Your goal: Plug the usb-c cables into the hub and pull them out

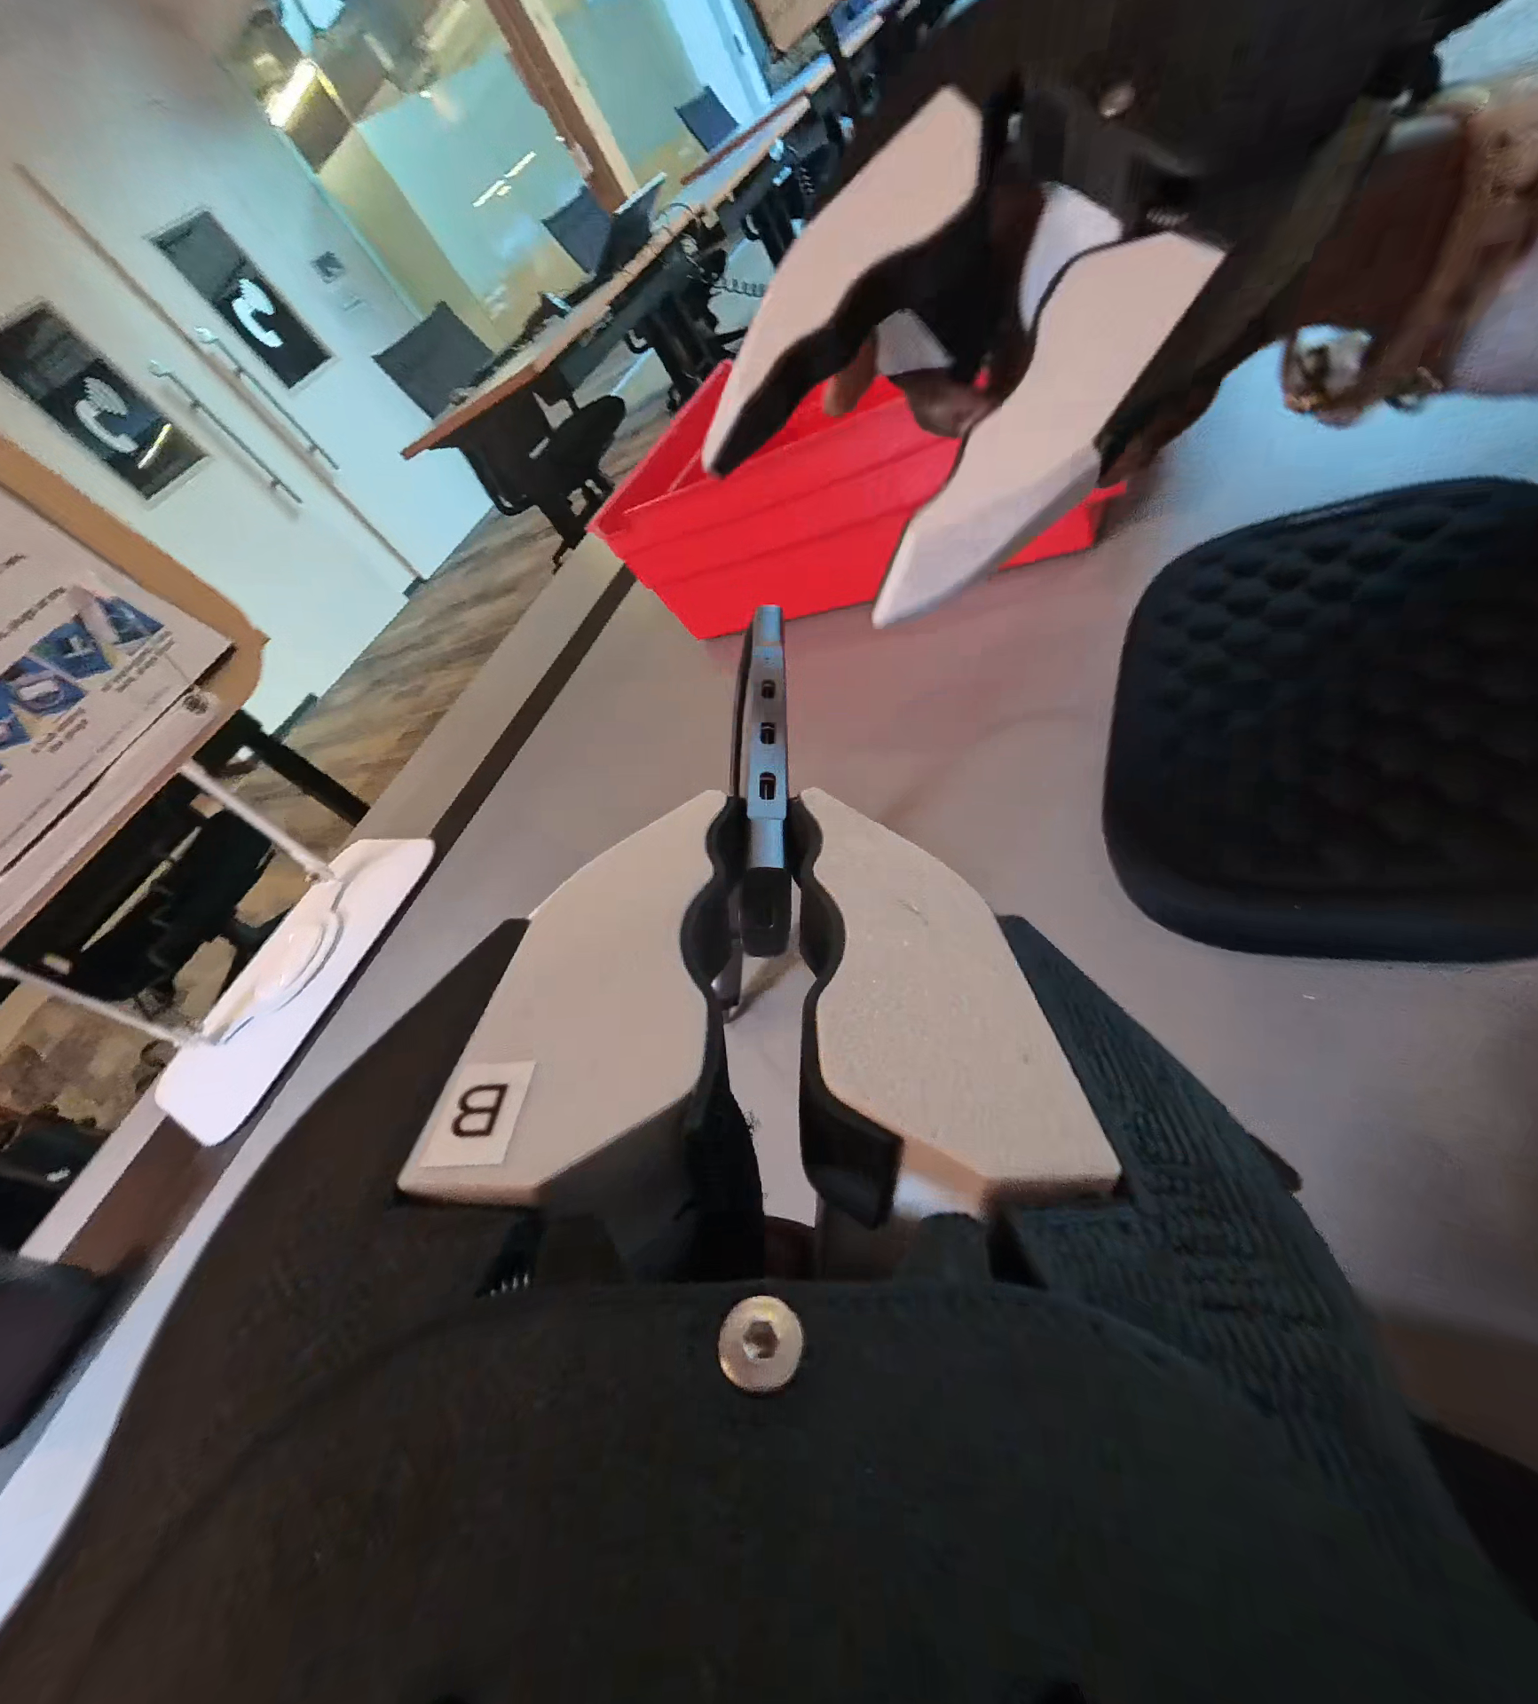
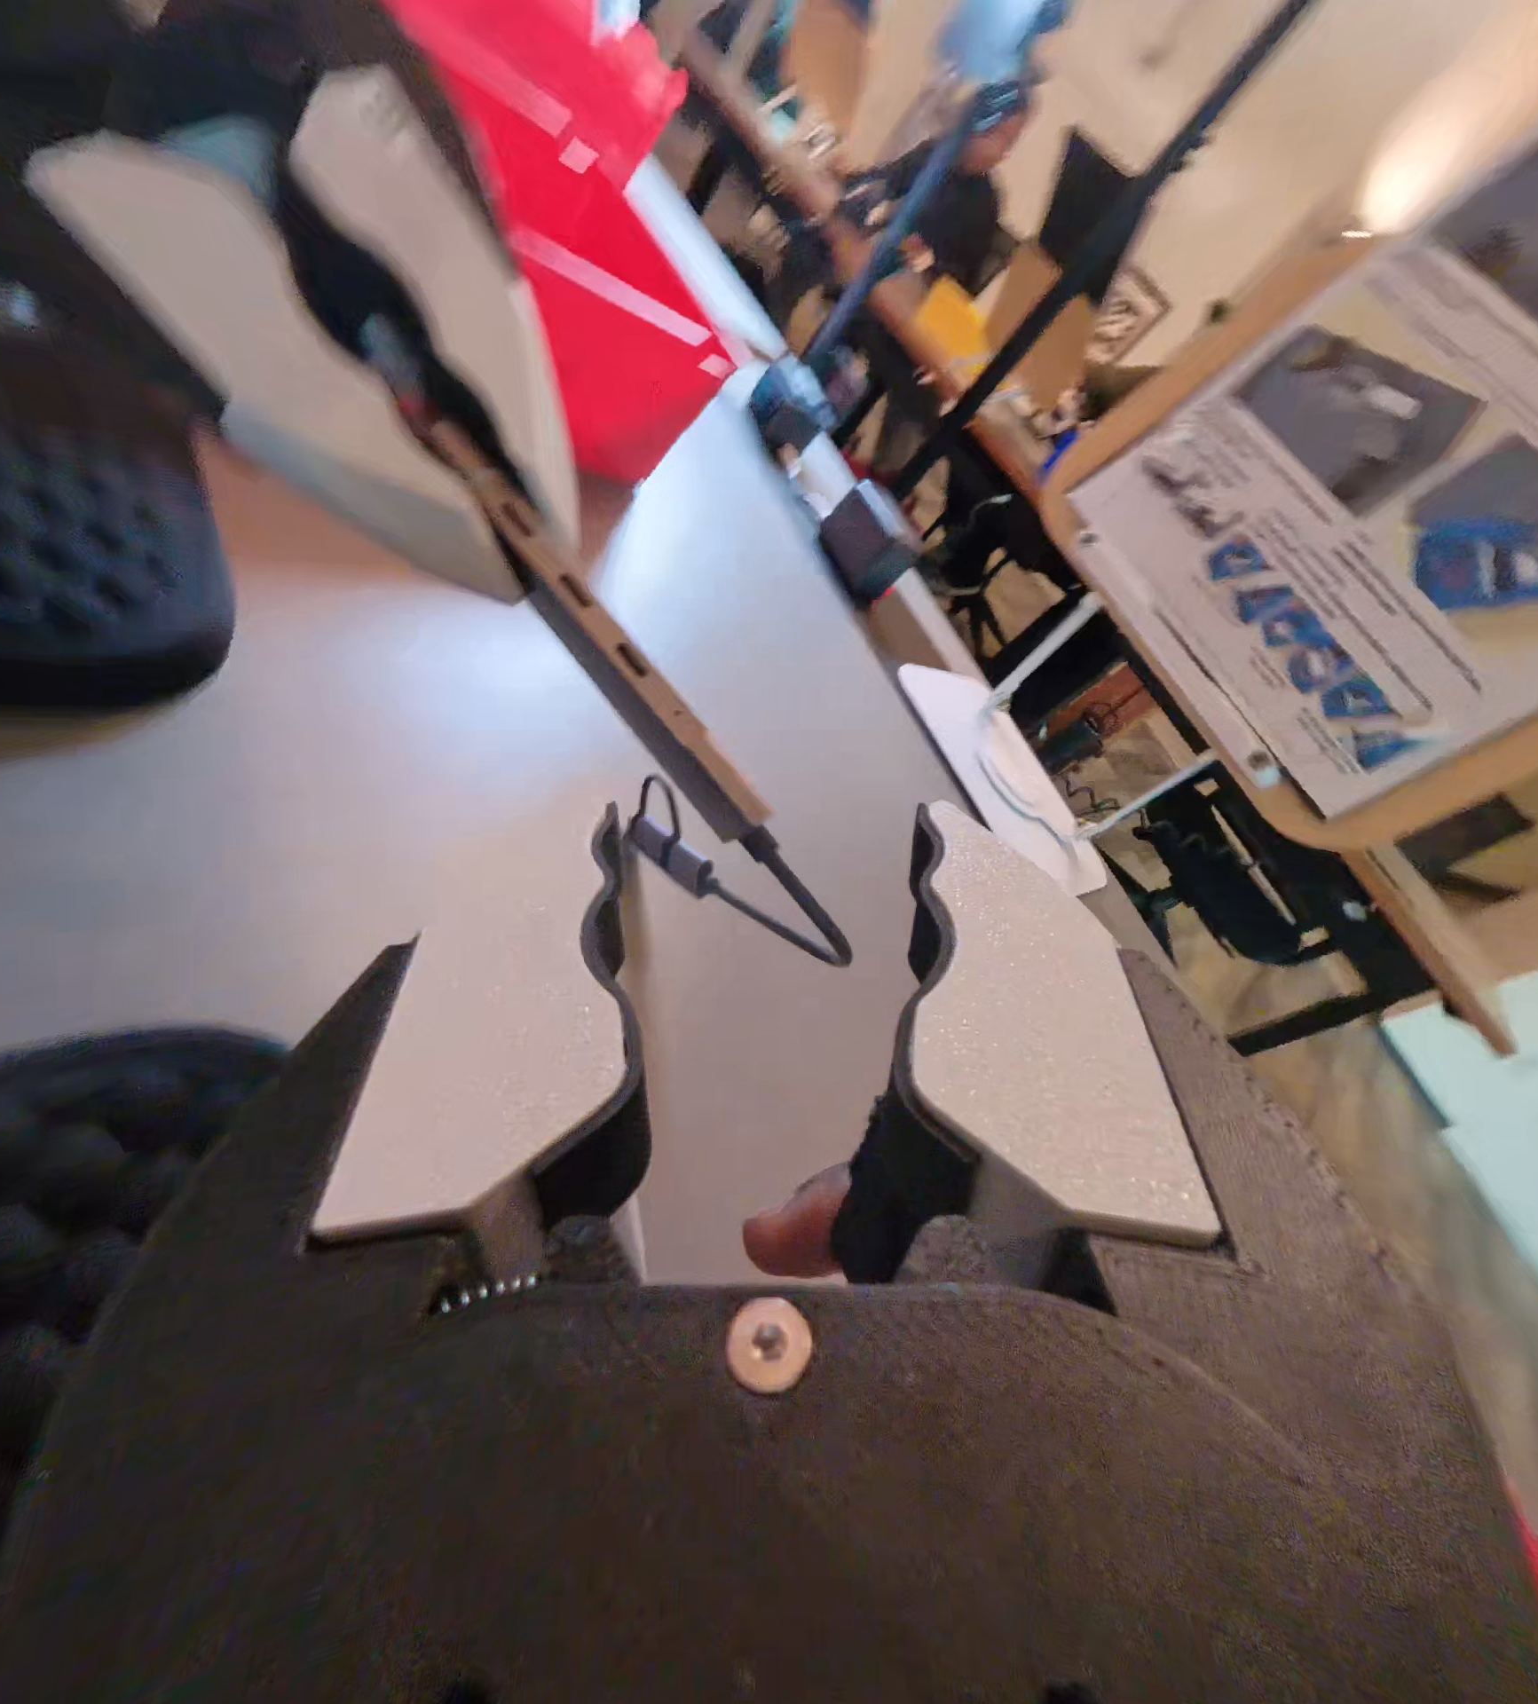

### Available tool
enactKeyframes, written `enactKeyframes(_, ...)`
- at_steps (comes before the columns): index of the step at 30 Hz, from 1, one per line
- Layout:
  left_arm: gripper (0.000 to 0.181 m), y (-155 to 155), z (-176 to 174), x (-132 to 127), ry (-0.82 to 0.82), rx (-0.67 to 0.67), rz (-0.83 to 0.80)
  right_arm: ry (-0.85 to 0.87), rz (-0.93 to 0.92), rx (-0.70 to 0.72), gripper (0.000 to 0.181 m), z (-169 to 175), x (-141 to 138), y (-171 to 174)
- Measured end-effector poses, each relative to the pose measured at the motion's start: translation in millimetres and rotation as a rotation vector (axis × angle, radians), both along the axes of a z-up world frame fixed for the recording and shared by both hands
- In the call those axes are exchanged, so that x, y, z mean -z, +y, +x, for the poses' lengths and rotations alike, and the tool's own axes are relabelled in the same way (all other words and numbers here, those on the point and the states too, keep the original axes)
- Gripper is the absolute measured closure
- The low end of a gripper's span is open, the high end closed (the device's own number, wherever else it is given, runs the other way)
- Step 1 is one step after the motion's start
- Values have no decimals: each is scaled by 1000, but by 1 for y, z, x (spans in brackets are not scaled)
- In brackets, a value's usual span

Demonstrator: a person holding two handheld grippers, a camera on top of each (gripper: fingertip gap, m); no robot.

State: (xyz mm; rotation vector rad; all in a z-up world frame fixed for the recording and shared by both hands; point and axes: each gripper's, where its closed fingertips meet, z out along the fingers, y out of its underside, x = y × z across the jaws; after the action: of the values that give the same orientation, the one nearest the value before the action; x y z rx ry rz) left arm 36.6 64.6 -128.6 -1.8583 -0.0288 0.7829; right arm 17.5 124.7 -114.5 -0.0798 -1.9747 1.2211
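A: Status at this moment? Left claw (image 1: 763, 811) first.

B: Its jaws were clamped on the hub (image 1: 765, 738), a slim grey bar held on edge, sticking out forward past the tips. The row of ports along its narrow edge faced up, and every port in view was empty.

A: And the right claw (image 2: 765, 821)?

B: Jaws stood apart, holding nothing. It hung above and beyond the left claw's tips, near the hub's far end.

A: Cables?

B: Only 1 seen: the hub's own short lead (image 2: 783, 908), looping off the hub's end to a small grey plug (image 2: 673, 853) lying on the table (image 2: 378, 738), just ahead of the right claw's tips, between its fingers as seen from its wrist camera. No plug sat in any port.

A: So progress?

B: Judged: hub secured, no insertion showing; whether any plug-and-pull round was done, could not tell. Picking up a plug was likely the next job.

A: Clutter?

B: Red bin (image 1: 802, 535) beyond the hub, behind the right claw. Black quilted pad (image 1: 1373, 719) to the left claw's right. White flat stand (image 1: 295, 977) to its left at the table edge. Nothing lay between the right claw and the plug.
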Motion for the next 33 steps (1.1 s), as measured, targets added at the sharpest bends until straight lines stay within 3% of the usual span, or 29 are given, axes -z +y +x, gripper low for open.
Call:
enactKeyframes(3,172,8,6,5,26,32,-64,64,199,-70,125,3,14,-9)
enactKeyframes(8,172,14,11,8,54,55,-104,165,387,-143,154,6,22,-19)
enactKeyframes(11,172,13,10,7,69,55,-108,172,426,-164,166,8,27,-21)
enactKeyframes(20,171,17,15,9,77,87,-127,122,477,-167,171,14,36,-16)
enactKeyframes(23,164,16,9,5,66,20,-82,126,489,-78,172,11,34,-7)
enactKeyframes(25,144,7,4,1,12,-61,-39,150,530,21,172,8,35,4)
enactKeyframes(27,135,-8,1,1,-77,-132,30,127,576,107,172,11,42,16)
enactKeyframes(33,133,-63,2,7,-204,-329,93,-22,629,207,172,36,74,33)
